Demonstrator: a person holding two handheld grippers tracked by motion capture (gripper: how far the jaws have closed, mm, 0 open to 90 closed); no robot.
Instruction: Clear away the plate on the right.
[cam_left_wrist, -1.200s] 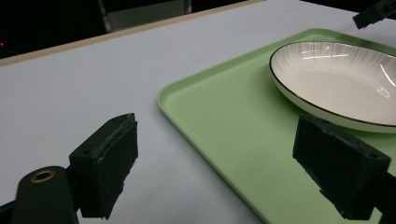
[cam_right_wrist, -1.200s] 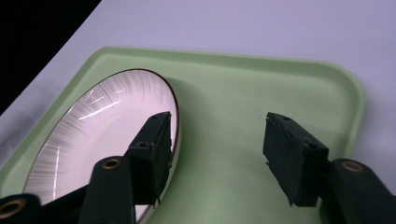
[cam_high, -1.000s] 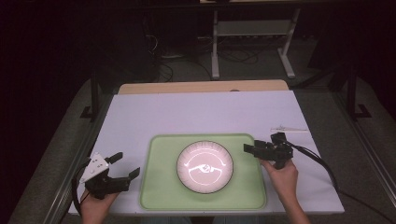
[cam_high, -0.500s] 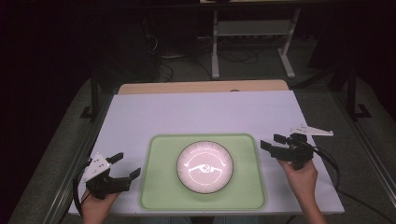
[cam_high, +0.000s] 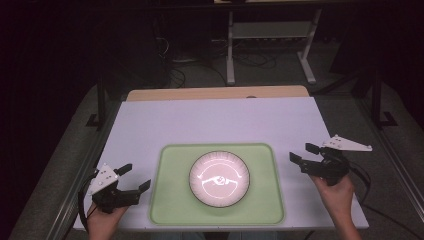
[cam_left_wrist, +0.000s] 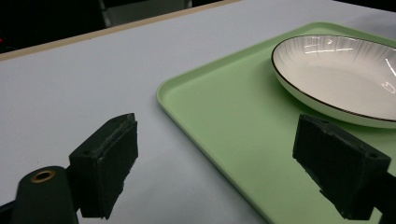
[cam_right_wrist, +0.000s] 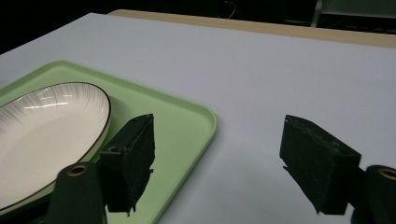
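While left gripper (cam_high: 134, 178) gapes | plate (cam_left_wrist: 345, 77) dark-rimmed | tray (cam_left_wrist: 224, 116)

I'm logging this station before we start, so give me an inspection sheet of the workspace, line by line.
Surface: white table top, bare wooden strip along its far edge.
Job's things: green tray near the front edge; white plate with a dark rim lying in it, empty.
Clutter: nothing seen.
Grippers: left hand-held gripper open, left of the tray; right hand-held gripper open, right of the tray; neither touches anything.
Cables: one trails from each gripper; more lie on the floor beyond.
Surroundings: dark room, metal frame legs behind the table.
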